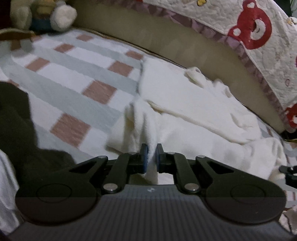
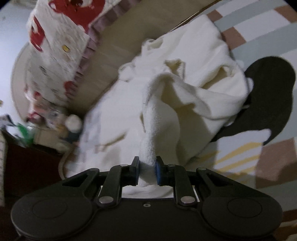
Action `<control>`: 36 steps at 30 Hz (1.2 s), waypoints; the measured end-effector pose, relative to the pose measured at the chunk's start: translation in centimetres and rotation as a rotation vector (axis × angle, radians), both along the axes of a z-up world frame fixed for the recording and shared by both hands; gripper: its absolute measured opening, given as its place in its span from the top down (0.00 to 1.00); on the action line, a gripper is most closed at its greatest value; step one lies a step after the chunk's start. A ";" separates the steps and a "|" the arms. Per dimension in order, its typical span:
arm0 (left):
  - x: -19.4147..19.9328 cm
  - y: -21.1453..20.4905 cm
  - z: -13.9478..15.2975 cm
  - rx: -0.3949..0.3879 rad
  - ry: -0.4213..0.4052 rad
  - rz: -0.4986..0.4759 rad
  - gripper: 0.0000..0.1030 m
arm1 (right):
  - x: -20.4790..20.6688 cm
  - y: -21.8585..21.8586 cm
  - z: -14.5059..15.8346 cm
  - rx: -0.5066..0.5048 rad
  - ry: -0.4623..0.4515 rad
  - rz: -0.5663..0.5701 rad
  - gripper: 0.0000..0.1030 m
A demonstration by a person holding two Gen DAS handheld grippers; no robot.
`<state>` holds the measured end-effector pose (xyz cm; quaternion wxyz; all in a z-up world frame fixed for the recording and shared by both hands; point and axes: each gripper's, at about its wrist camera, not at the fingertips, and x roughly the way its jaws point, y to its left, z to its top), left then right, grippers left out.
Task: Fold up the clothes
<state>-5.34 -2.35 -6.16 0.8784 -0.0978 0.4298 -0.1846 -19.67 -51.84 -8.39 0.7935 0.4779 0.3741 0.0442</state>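
Between the blue pads of the left gripper (image 1: pixel 152 155) a thin fold of the cream fleece garment (image 1: pixel 194 111) was pinched; the right gripper (image 2: pixel 147 169) likewise clamped a thicker bunch of the same garment (image 2: pixel 167 111). That fleece lay rumpled on the checked bedspread (image 1: pixel 74 77), against the beige bed edge (image 1: pixel 167 37). A dark garment (image 1: pixel 16 115) sat beside it, a bear-print quilt (image 1: pixel 250 27) beyond, and a plush toy (image 1: pixel 46 14) in the far corner
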 end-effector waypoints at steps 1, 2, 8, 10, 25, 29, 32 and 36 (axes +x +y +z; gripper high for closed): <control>0.0 -0.2 -0.2 0.004 0.007 -0.008 0.91 | 0.2 0.1 0.2 -0.015 0.000 -0.004 0.80; 0.0 -0.5 -0.5 0.010 0.014 -0.016 0.90 | 0.3 0.1 0.3 -0.033 0.000 -0.007 0.80; 0.2 -1.3 -1.1 0.144 -0.014 -0.025 0.65 | 1.2 0.8 0.6 -0.131 0.045 0.010 0.80; 0.3 -1.6 -1.3 0.187 -0.025 -0.027 0.60 | 1.2 0.8 0.8 -0.147 0.039 0.029 0.80; 3.3 -2.5 -4.5 0.150 0.126 -0.068 0.47 | 3.8 0.7 -3.9 -0.187 0.175 0.039 0.35; 2.2 -2.7 -2.6 0.151 0.027 -0.101 0.93 | 3.9 1.5 -3.5 -0.216 0.128 0.092 0.87; 0.7 -1.8 0.2 0.101 -0.053 -0.085 0.93 | 2.0 2.2 0.0 -0.229 0.007 0.115 0.88; -2.2 0.1 4.1 0.021 -0.108 -0.071 0.93 | -1.9 3.0 5.8 -0.151 -0.126 0.150 0.88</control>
